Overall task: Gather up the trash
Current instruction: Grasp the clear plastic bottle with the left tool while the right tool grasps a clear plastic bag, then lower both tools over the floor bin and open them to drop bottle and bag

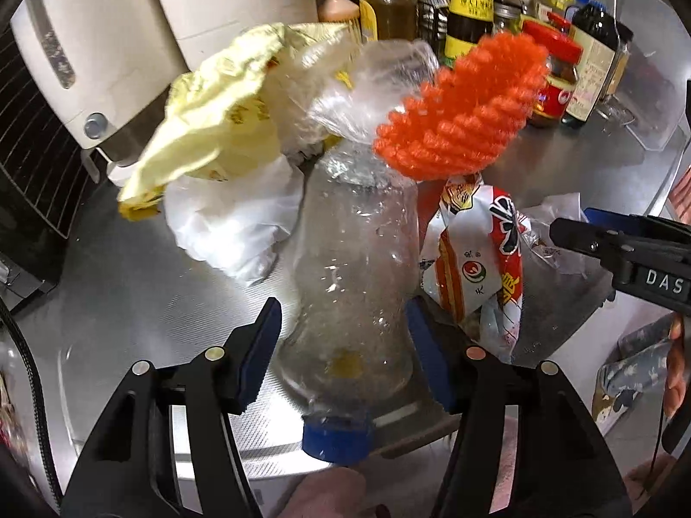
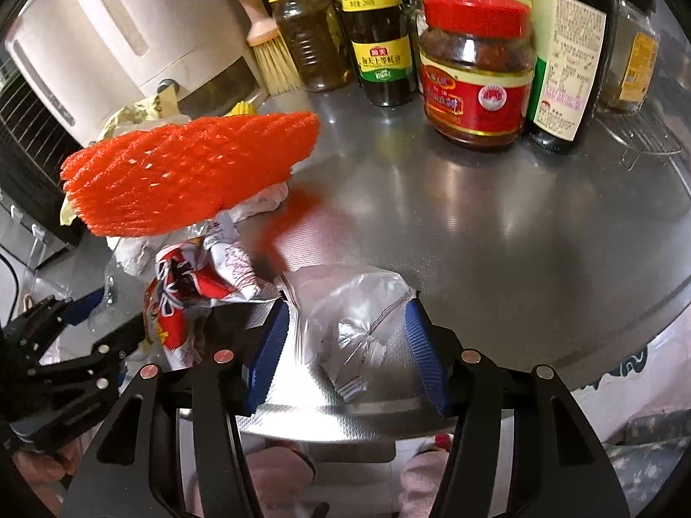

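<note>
Holds the left gripper (image 1: 343, 328) tipped steeply downward, fingers reaching away from the body. Sets its blue pads (image 1: 427, 345) part-way in around a clear bottle (image 1: 350, 285), one pad against the side, the other at the edge; pressing or not, unclear. Holds the right gripper (image 2: 345, 328) at a like downward tilt, just beside the left, jaws about half closed with both pads set against a crumpled silver wrapper (image 2: 350, 302). Shows a bare hand (image 1: 676, 371) behind the right tool at the edge of the left wrist view.
</note>
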{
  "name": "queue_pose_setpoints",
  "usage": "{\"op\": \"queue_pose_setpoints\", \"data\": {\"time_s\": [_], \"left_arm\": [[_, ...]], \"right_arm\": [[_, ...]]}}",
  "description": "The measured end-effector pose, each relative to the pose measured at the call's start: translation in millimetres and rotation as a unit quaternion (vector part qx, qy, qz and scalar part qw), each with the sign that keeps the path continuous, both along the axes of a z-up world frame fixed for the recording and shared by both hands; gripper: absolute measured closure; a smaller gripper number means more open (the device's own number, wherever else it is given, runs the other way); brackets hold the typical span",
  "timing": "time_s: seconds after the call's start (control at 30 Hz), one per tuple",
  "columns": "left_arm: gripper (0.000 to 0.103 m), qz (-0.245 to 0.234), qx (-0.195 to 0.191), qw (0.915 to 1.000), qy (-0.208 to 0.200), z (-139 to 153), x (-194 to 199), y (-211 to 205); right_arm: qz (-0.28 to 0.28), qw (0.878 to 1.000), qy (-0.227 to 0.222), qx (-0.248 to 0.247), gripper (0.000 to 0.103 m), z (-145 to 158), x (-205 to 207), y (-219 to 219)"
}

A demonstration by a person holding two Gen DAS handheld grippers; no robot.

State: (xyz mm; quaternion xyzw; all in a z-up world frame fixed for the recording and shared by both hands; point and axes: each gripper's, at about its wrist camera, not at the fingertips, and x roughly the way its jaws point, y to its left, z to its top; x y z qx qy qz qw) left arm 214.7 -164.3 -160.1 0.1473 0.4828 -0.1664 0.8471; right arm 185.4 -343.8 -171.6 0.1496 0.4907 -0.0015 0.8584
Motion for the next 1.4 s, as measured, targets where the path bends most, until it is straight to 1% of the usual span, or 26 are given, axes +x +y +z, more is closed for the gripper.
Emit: {"op": "queue_pose_setpoints", "data": {"time_s": [0.03,0.1,0.13,0.17,0.23,0.3,0.37,0.4,0.6,0.87,1.03,1.13,1.2,1.33,1.4], "left_arm": [[0.045,-0.001,0.001,1.0,0.002,-3.1,1.9,-1.6],[0.046,-0.001,-0.003,1.0,0.007,-7.8,5.3,-2.4],[0.047,-0.001,-0.006,0.9999,0.01,-9.4,6.5,-2.0],[0.047,0.001,-0.009,0.9999,0.011,-11.2,7.9,-1.0],[0.047,0.003,-0.013,0.9999,0.009,-12.4,8.4,1.8],[0.048,0.007,-0.012,0.9999,0.007,-12.9,6.7,6.4],[0.048,0.012,-0.014,0.9998,0.008,-13.5,2.2,14.6],[0.048,0.014,-0.015,0.9997,0.008,-13.6,0.4,18.3],[0.048,0.042,-0.016,0.999,0.008,-15.4,-22.0,50.1],[0.048,0.071,-0.017,0.9973,0.008,-13.1,-64.0,76.8],[0.048,0.088,-0.032,0.9955,0.008,-8.0,-93.3,92.8],[0.048,0.095,-0.044,0.9945,-0.001,-4.5,-119.0,102.9],[0.048,0.098,-0.056,0.9935,-0.009,-2.9,-138.2,110.0],[0.048,0.107,-0.073,0.9915,-0.017,-12.3,-167.4,115.6],[0.048,0.11,-0.072,0.9912,-0.02,-20.0,-176.5,113.3]], "right_arm": [[0.0,1.0,-0.001,0.004,0.046,-0.7,1.2,-1.1],[0.001,1.0,-0.001,0.006,0.049,-0.4,5.0,-2.0],[0.003,1.0,0.0,0.005,0.052,-1.0,6.6,-1.0],[0.004,1.0,0.002,0.002,0.058,-2.0,8.9,0.1],[0.007,1.0,-0.003,-0.013,0.061,-1.9,10.1,4.2],[0.007,1.0,-0.006,-0.024,0.068,0.3,9.9,6.8],[0.004,1.0,-0.012,-0.025,0.08,1.0,7.3,6.2],[0.001,0.999,-0.016,-0.029,0.083,2.6,3.5,5.9],[-0.005,0.999,-0.026,-0.033,0.084,11.6,-18.8,3.5],[0.009,0.999,-0.03,-0.027,0.084,16.6,-60.3,20.7],[0.017,0.999,-0.035,-0.024,0.084,18.1,-88.0,33.9],[0.021,0.999,-0.041,-0.024,0.084,19.1,-108.6,38.8],[0.022,0.998,-0.045,-0.025,0.084,17.8,-114.1,40.2],[0.023,0.998,-0.056,-0.03,0.083,13.6,-139.9,44.4],[0.021,0.997,-0.058,-0.039,0.083,9.0,-148.4,46.4]]}}
